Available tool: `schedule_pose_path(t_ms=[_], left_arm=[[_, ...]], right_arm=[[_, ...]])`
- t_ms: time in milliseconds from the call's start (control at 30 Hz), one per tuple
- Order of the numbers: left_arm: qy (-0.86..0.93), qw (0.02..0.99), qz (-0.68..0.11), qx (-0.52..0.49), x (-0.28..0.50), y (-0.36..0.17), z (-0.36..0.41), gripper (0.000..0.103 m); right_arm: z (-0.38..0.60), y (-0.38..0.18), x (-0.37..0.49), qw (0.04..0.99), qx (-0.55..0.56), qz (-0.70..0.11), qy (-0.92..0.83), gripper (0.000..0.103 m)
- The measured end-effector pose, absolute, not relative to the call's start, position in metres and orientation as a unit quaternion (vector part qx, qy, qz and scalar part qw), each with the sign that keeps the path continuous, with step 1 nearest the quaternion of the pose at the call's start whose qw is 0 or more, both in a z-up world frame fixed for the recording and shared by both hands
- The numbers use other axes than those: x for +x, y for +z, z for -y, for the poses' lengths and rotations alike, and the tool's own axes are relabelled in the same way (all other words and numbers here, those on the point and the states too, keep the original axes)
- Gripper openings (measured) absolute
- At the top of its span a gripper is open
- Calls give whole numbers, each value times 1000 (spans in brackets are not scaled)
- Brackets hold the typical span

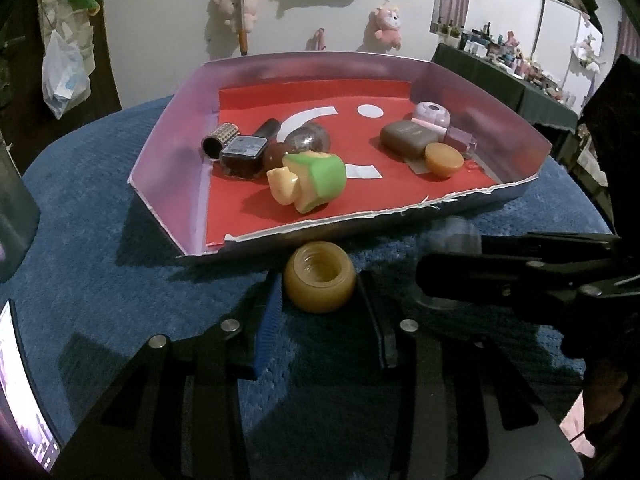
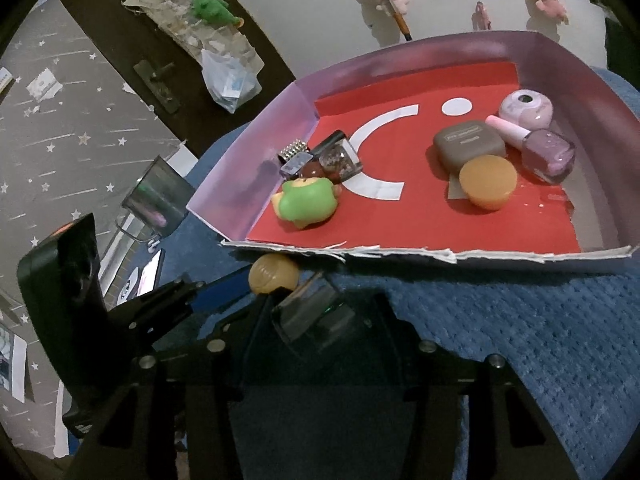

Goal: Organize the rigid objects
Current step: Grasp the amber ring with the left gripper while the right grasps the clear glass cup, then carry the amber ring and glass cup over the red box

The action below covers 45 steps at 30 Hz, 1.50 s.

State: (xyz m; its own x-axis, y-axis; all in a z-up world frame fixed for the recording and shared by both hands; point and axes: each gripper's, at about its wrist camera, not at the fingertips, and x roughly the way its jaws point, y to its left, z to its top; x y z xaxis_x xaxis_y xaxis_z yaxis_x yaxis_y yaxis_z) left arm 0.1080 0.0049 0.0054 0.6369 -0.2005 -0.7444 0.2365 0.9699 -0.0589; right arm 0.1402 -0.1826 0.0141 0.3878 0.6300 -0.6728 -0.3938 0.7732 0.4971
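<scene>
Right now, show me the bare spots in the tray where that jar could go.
The open red floor along the torn front edge lies free, between the green toy and the orange lid. The middle, around the white arc, is bare too. The left corner by the studded cap and the right cluster around the nail polish are crowded.

tray: torn cardboard, matt red paper | jar: glossy amber plastic | cloth: rough blue

We are in a lived-in home: beyond the jaws, pink plush toys hang on a white wall, and right of them a dark cluttered side table holds small bottles.
</scene>
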Motion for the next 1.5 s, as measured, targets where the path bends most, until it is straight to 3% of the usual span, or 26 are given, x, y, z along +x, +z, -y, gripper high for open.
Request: schedule_pose_path(t_ms=[900, 1500], left_arm=[[-151, 916, -371, 28, 105, 55, 18, 35], [-185, 881, -435, 11, 163, 35, 29, 35]], right_arm=[[212, 58, 121, 856, 118, -405, 298, 53], [218, 51, 182, 858, 93, -434, 259, 53]])
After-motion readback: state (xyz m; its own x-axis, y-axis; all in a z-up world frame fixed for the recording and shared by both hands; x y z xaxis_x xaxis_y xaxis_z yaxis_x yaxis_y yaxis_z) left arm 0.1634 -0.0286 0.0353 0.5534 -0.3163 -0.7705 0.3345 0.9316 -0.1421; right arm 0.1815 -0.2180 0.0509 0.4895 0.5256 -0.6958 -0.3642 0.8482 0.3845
